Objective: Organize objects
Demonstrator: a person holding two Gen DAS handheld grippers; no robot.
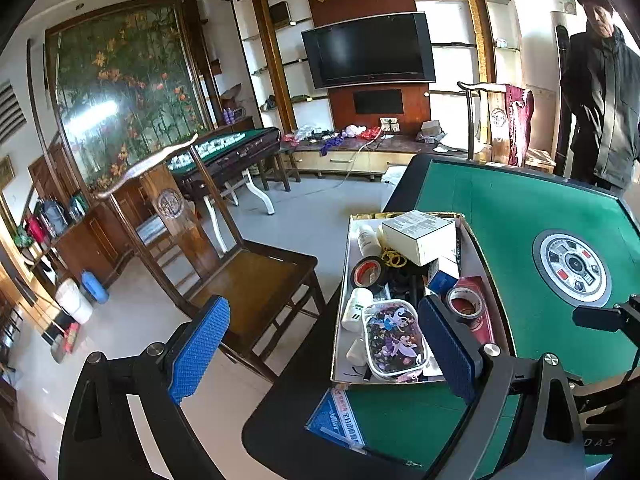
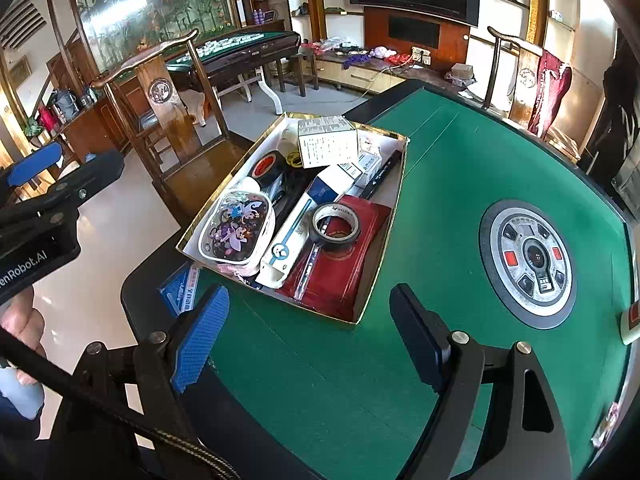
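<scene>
Landmark: the open cardboard box [image 2: 372, 280] on the green mahjong table [image 2: 460, 168]; every place below is told from it.
My left gripper [image 1: 324, 344]: released, jaws spread wide with nothing between the pads, held over the box's near end in my left wrist view.
Wooden chair [image 2: 180, 128]: on the floor just left of the box.
Blue booklet [image 2: 180, 286]: on the table edge, partly tucked under the box's near left corner.
Box, left part: a clear cartoon-printed pouch [image 2: 236, 232] at the near end; behind it a black tape roll with a red core [image 2: 266, 168] and yellow rubber bands [image 2: 295, 158].
Box, middle: a long white-and-blue carton [image 2: 288, 236], with a blue-and-white small box [image 2: 332, 186] behind it.
Box, far end: a white printed carton [image 2: 328, 142] resting on top of the other things.
Box, right part: a dark red case [image 2: 344, 276], with a second tape roll [image 2: 335, 226] and a pen [image 2: 306, 276] lying on it.
My right gripper [image 2: 308, 340]: released, empty, pads wide apart over the bare felt just short of the box's near edge.
Round control panel [image 2: 528, 264]: set in the felt, well right of the box.
</scene>
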